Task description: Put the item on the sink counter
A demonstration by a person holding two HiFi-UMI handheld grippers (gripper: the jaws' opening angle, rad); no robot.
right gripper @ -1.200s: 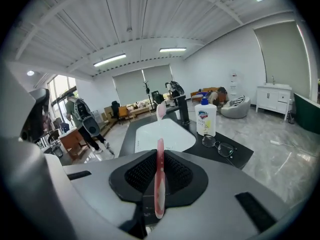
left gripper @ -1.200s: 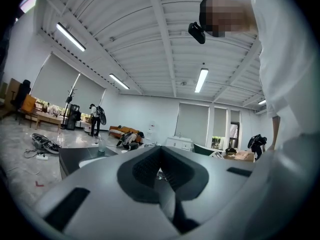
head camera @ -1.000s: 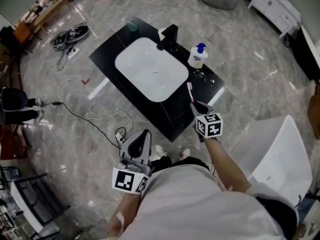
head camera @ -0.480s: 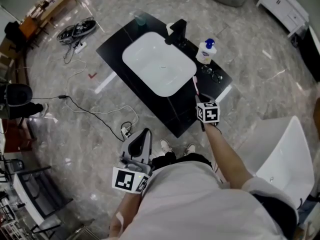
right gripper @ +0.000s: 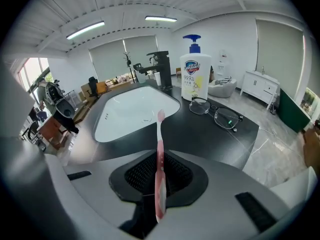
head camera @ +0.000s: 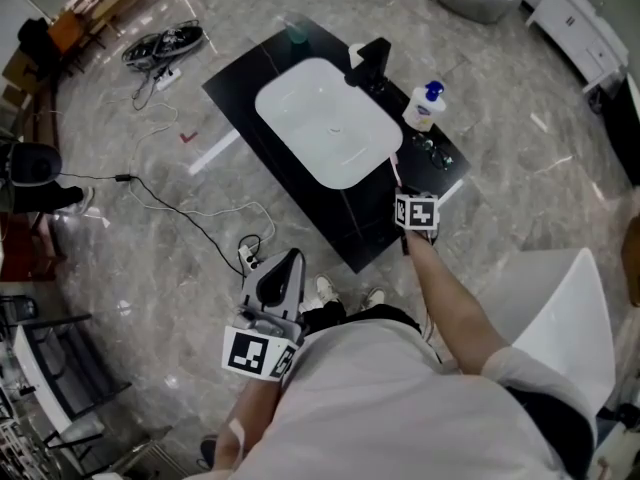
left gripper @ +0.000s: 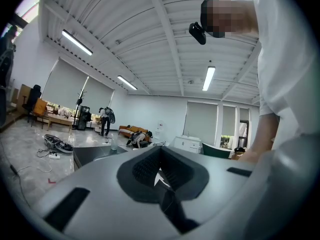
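The right gripper (head camera: 402,190) has pushed closer to the basin (head camera: 328,120) than a second ago. Its jaws are clamped on the toothbrush (right gripper: 160,154), held over the desk (head camera: 290,168) just beside the basin. The left gripper (left gripper: 161,176) stays well back from the basin — jaws together, empty.

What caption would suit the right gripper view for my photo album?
Right gripper clamps a pink toothbrush, facing the black sink counter with glasses and a soap bottle.

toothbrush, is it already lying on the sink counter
No, the toothbrush is clamped upright between the fingers of the right gripper, off the black counter.
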